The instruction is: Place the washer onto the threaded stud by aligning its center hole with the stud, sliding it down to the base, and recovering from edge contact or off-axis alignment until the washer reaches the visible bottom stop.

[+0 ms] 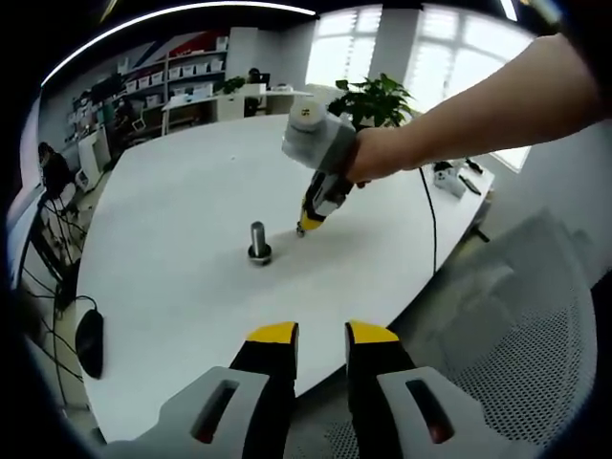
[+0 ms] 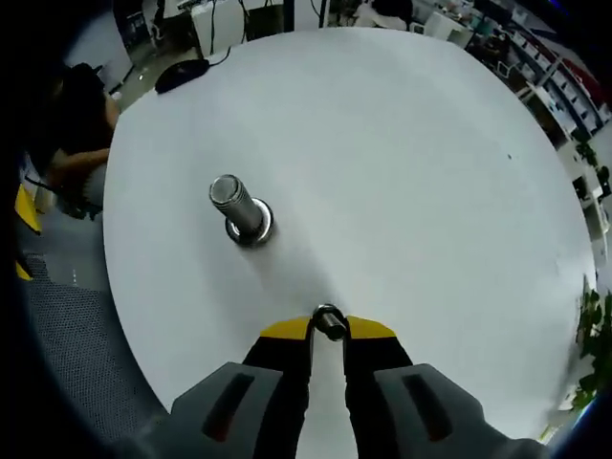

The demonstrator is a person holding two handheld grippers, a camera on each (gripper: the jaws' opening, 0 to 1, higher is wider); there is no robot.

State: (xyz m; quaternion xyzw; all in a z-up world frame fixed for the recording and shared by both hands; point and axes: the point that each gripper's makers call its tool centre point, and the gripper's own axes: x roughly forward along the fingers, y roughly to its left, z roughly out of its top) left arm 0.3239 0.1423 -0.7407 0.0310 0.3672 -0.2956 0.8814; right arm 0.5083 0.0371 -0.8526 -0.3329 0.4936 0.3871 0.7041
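Right gripper view — right claw [image 2: 328, 330] pinches washer [image 2: 330, 321], near stud [image 2: 239, 210].

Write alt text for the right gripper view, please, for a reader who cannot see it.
The right tool holds a small metal washer between its yellow-tipped jaws, above a round white table. Ahead of it, apart from the washer, a threaded stud stands on the table.
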